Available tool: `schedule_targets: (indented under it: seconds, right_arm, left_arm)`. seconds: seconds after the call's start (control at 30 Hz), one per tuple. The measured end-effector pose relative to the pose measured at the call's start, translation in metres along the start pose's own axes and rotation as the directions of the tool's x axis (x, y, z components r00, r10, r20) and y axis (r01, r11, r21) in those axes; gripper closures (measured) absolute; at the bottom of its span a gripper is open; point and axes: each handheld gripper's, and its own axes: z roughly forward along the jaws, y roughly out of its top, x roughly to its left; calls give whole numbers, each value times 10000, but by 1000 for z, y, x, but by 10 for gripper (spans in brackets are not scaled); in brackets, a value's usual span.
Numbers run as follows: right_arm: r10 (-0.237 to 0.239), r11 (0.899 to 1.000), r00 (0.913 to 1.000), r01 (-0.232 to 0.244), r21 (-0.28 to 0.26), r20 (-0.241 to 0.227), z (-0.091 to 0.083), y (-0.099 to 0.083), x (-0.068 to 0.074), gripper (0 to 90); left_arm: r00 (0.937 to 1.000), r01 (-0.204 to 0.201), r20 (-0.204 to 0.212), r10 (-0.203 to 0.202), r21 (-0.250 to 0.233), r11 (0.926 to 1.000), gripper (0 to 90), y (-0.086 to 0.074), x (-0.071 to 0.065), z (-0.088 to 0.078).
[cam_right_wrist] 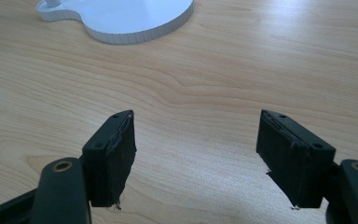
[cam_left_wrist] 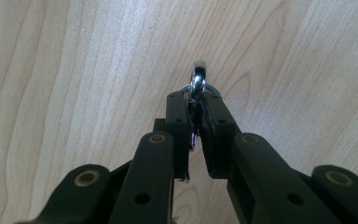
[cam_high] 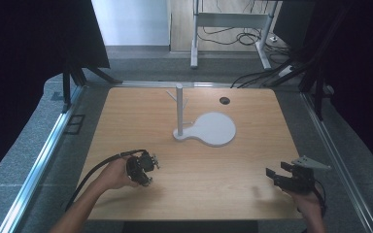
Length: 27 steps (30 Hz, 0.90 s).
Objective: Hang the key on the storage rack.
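Left gripper view showed my left claw point(cam_left_wrist: 196, 122) clenched on a small shiny metal ring point(cam_left_wrist: 198, 83) just above the pale wooden tabletop point(cam_high: 213, 165), the white branched stand point(cam_high: 179, 109) lying ahead and rightward, my right claw point(cam_right_wrist: 196, 156) released.

A white stand point(cam_high: 209, 128) with a round base and an upright post bearing short pegs sits near the middle of the wooden tabletop point(cam_high: 141, 111). A dark round hole point(cam_high: 224, 100) lies beyond it. Cables point(cam_high: 233, 36) trail across the floor behind.
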Motion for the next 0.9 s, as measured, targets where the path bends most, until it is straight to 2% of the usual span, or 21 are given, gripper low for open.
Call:
schedule_targets:
  seconds: [0.57, 0.73, 0.77, 0.9]
  right_arm:
    - [10, 10000, 10000, -10, 4, 46, 0, 0, -1, 288]
    - [11, 10000, 10000, -11, 19, 31, 0, -1, -1, 288]
    - [11, 10000, 10000, -11, 12, 39, 0, 0, -1, 288]
    - [28, 10000, 10000, -28, 25, 38, 0, -1, 0, 288]
  left_arm:
    - [10000, -15, 16, 15, -56, 10000, 858, -2, 0, 0]
    - [10000, 46, -16, -47, -367, 9993, 858, -5, 3, -12]
    - [10000, 34, -60, -37, -508, 9987, 858, -7, 4, -20]
    - [10000, 49, -76, -55, -842, 9964, 858, -10, 5, -35]
